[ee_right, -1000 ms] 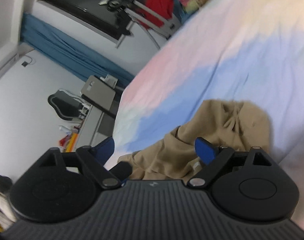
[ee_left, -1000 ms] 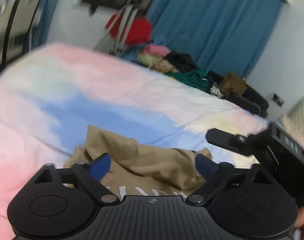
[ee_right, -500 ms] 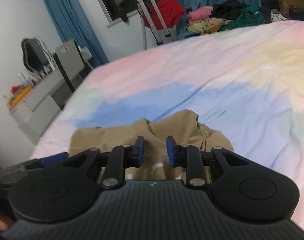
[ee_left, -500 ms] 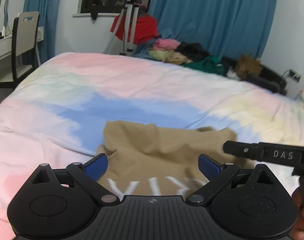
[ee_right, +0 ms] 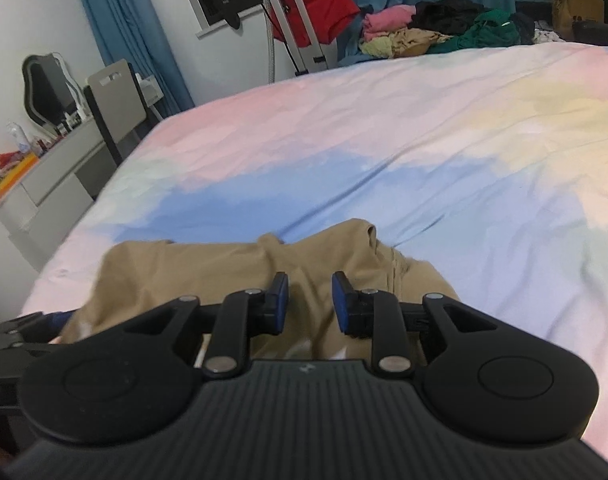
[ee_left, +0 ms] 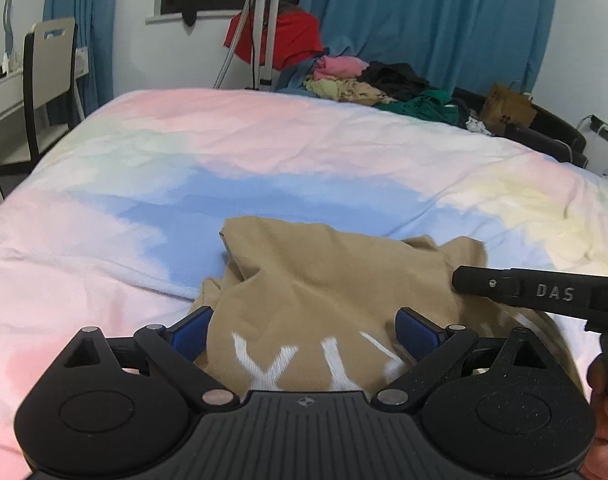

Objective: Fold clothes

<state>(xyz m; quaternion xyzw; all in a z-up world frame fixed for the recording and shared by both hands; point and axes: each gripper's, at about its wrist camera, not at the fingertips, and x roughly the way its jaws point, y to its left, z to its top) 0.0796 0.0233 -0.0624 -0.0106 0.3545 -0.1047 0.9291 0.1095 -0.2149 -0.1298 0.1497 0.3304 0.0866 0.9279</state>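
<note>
One tan garment (ee_left: 327,292) with white lettering lay crumpled on the near part of the pastel bedsheet (ee_left: 304,152). Compared with one second earlier, the right gripper (ee_right: 309,300) had narrowed its jaws from wide to a small gap, and both views had levelled. Whether its pads gripped cloth could not be told. The left gripper (ee_left: 304,334) held its jaws wide apart over the lettering. One clothes pile (ee_left: 379,86) lay beyond the bed's far edge.
</note>
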